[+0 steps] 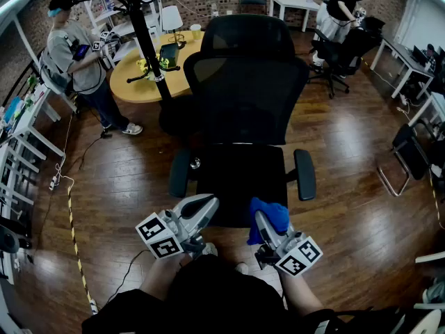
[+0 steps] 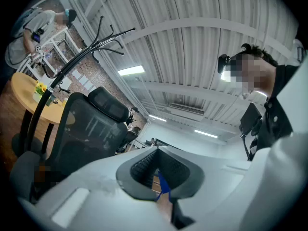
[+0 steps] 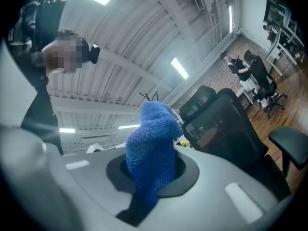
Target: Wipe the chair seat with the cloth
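The left gripper (image 1: 207, 205) and the right gripper (image 1: 266, 227) sit side by side, close together but apart, their tips reaching over the near edge of the chair seat (image 1: 236, 179). The seat stretches away ahead of both. It is bounded by the left armrest (image 1: 179, 173) ahead-left of the left gripper and the right armrest (image 1: 304, 175) ahead-right of the right one. Bare wooden floor (image 1: 348, 207) lies open outside each armrest. The left gripper's jaws are drawn together on nothing: its dark ribbed pads (image 2: 144, 163) leave only a thin slit, and a sliver of blue shows through it. The right gripper is clamped on the blue cloth (image 1: 271, 213), which bunches up over its tips and hides them. How high the cloth hangs over the seat's front edge cannot be told. Neither gripper view takes in the seat surface, since grey gripper body, ceiling and chair back fill both. Straight ahead the mesh backrest (image 1: 243, 96) and headrest (image 1: 247, 37) close off the far side of the seat. Beyond them, ahead-left, stand a round yellow table (image 1: 132, 82) and the black pole of a coat stand (image 1: 146, 33). A person (image 1: 76, 58) stands farther left. Far ahead-right, another person (image 1: 341, 5) bends over a dark chair near a white table (image 1: 295, 2).
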